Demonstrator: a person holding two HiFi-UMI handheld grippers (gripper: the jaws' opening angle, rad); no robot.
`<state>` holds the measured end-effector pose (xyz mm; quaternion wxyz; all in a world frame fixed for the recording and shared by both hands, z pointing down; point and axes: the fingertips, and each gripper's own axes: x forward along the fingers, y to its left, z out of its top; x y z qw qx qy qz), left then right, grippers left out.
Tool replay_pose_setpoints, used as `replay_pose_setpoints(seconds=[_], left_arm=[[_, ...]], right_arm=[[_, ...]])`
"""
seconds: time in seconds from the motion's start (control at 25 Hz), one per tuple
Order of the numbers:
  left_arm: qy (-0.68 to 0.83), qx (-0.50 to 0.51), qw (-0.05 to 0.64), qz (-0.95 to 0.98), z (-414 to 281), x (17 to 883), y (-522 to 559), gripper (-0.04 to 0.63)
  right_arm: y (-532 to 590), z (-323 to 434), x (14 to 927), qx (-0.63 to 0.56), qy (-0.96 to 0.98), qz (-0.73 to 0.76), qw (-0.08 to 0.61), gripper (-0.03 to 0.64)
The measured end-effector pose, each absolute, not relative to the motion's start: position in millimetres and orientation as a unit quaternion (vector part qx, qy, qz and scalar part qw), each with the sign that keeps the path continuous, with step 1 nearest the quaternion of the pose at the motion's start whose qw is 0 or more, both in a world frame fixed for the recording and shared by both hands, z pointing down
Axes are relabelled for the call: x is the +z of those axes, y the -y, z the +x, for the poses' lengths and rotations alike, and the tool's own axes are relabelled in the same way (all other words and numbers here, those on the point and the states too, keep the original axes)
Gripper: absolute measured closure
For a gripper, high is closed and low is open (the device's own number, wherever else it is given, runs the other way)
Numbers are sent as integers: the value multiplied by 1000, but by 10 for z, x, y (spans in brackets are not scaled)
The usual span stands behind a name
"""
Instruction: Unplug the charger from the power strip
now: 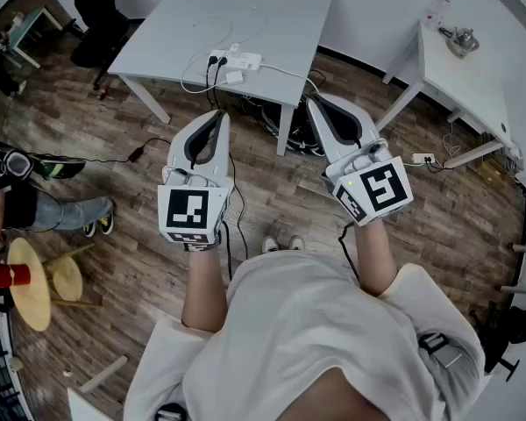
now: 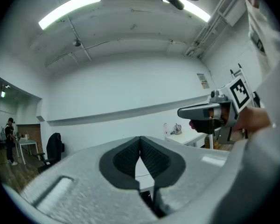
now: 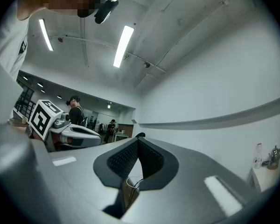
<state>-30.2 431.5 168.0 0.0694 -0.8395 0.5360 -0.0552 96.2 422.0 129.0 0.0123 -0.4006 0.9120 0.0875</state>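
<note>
A white shirt [image 1: 316, 323], worn by the standing person, fills the bottom of the head view. Both tools are held level, short of the white table [image 1: 272, 7] and well apart from it. The left gripper [image 1: 217, 117] is closed on nothing, and the right gripper [image 1: 316, 103] is likewise closed and empty. The power strip [image 1: 238, 60] lies at the table's near edge with 2 dark plugs [image 1: 216, 62] seated in it; which one belongs to the charger cannot be told. The table should be approached first, 1 gripper opened around the plug body, and the strip pinned by the other so it is not dragged
</note>
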Motion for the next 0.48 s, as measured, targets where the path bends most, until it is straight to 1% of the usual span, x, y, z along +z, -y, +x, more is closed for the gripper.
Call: replay_pose_setpoints(seconds=[0.12,0.36,0.48], left_arm=[[-535,-56,69,-840,-403,1698,-4306,591],[-532,-59,69,-842,-506,1725,-4184,591],[-533,-59,68,-841,-563,1766,-4066,591]], right_arm=[[-4230,865,1296,89,-911,-403,14,615],[-4153,835,1270,74,-909,-408,47,615],[-4015,842,1353,68,-905,-418,46,615]])
